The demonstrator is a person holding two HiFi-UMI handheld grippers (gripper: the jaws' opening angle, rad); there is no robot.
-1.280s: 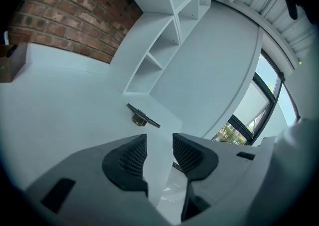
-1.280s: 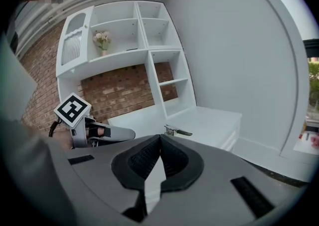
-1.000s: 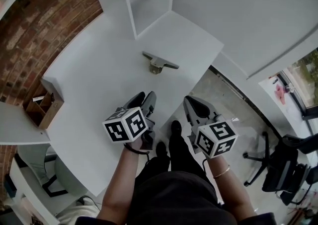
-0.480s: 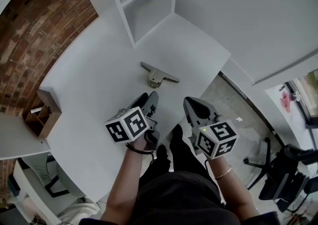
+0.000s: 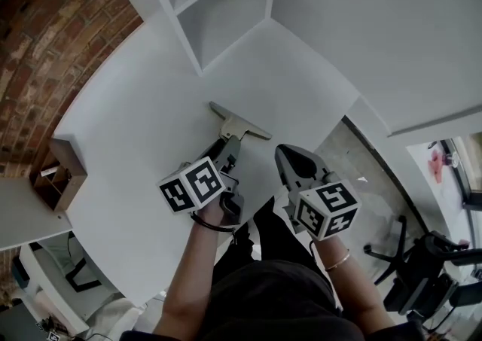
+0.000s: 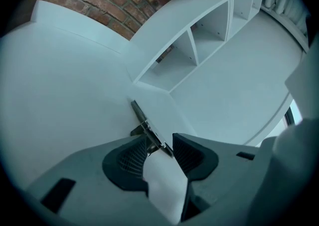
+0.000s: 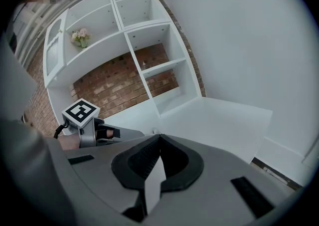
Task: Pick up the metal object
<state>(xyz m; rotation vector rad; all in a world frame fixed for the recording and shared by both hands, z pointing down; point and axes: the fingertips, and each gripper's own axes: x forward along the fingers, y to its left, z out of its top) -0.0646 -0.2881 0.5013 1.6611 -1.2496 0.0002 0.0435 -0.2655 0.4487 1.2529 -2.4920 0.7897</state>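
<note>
The metal object, a thin bar with a small bracket under it, lies on the white table. In the left gripper view the metal object runs away from me, and its near end sits between the jaw tips. My left gripper is open, low over the table and right at the bar's near end, with a gap on both sides. Off to the right, my right gripper is shut with nothing in it, near the table's front edge.
A white shelf unit stands at the back of the table against the brick wall. A small wooden box sits at the far left. The table ends just right of the bar; below are the floor and an office chair.
My left gripper has moved forward to the metal object, whose near end now lies between the open jaws. The right gripper has kept its place and stays shut.
</note>
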